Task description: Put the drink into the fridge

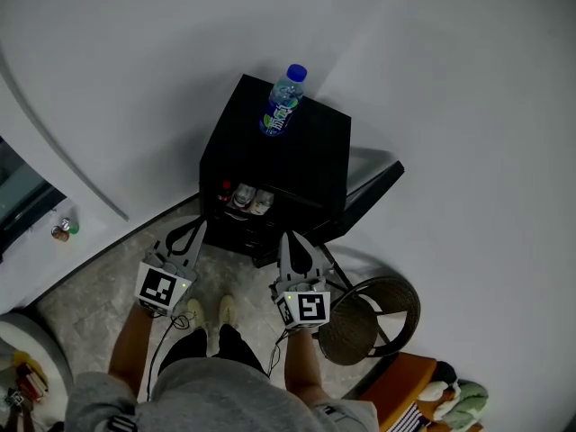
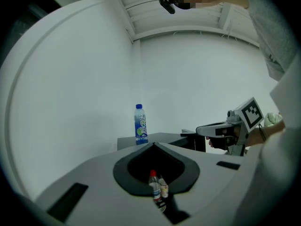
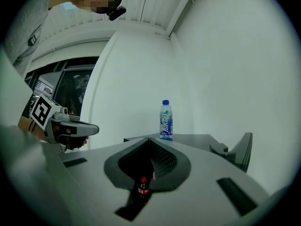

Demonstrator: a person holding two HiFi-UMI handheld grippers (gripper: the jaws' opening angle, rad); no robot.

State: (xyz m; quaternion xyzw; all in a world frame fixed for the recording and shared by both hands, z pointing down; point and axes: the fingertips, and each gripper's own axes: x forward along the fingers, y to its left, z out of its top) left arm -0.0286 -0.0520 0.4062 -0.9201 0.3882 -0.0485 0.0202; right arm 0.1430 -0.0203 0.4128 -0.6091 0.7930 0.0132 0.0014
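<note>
Bottle (image 1: 283, 100), one, stands atop one fridge (image 1: 310, 156); left gripper (image 1: 199, 228) and right gripper (image 1: 286, 238) both clenched, empty.

Counted 1 blue-capped drink bottle (image 1: 284, 102), 1 black mini fridge (image 1: 315, 151), 1 round stool (image 1: 409, 300), 2 grippers (left gripper (image 1: 196, 232), right gripper (image 1: 290, 241)). Small bottles (image 1: 250, 198) inside looked like 3, dim view.

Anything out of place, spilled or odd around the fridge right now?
Nothing is spilled or tipped. The one oddity: the blue-capped drink bottle stands upright on top of the black fridge rather than inside it, while the fridge door hangs open.
</note>
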